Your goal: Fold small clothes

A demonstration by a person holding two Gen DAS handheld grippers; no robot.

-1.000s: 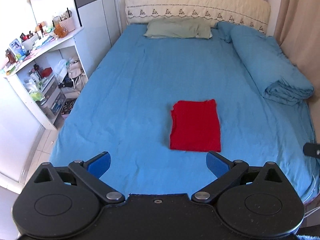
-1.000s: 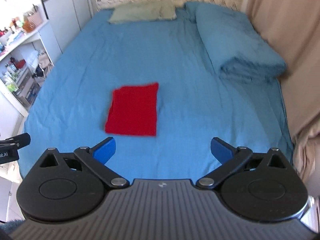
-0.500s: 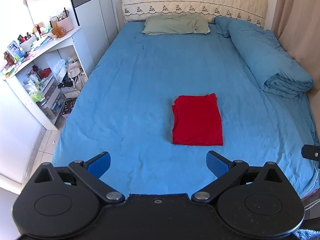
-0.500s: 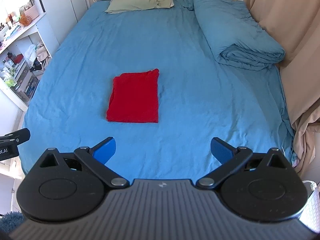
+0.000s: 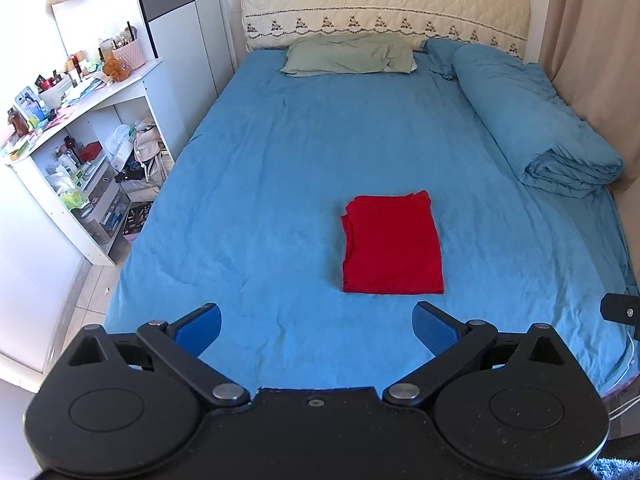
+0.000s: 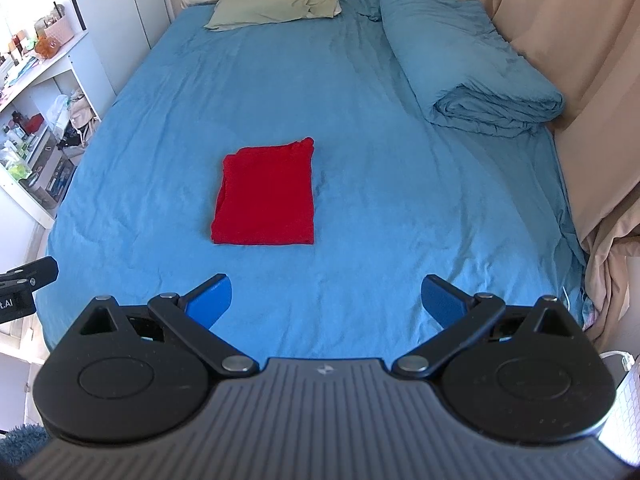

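The right gripper [image 6: 326, 298] hung spread wide, empty; the folded red garment [image 6: 266, 192] lay beyond its left finger.

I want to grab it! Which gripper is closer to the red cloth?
Left, only slightly. The left gripper hangs just short of the red cloth, which lies ahead-right; the right gripper sits farther back, cloth ahead-left.

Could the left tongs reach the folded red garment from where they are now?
Probably yes. The left tongs are open and held back from the red garment, with only bare blue sheet between them. Nothing lies on the garment or around it.
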